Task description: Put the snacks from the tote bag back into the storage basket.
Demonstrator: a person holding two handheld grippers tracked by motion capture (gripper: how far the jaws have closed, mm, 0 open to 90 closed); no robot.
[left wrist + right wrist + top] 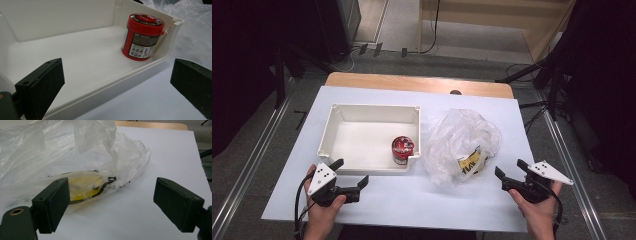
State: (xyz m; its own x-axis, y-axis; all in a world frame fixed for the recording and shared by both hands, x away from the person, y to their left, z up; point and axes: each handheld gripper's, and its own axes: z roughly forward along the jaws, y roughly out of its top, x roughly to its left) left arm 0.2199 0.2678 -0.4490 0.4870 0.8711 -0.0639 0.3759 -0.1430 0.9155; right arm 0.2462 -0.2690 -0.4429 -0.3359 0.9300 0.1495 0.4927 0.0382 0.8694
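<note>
Surface: we record a white sheet [412, 200] covering a wooden table [422, 82], whose bare far edge shows beyond the sheet. Room: grey floor, metal rails on both sides, cables and dark stands at the back, a pale wooden unit at the far right.

On the sheet: a white tray [339, 112], open-topped. In its near right corner stands a red jar [402, 149], upright, lid on, close against the tray wall. Just right of the tray lies a crumpled clear plastic bag [462, 137] with a yellow and black item [469, 162] inside; we think it is a packet, though the plastic blurs it.

Left gripper [352, 172]: held in the person's left hand [324, 207] at the near left corner of the tray, jaws spread wide, holding nothing, touching nothing we can see. Its own view looks over the near tray wall toward the jar.

Right gripper [508, 172]: held in the right hand [537, 210], just right of the bag, jaws spread wide and empty, facing the bag without touching it.
</note>
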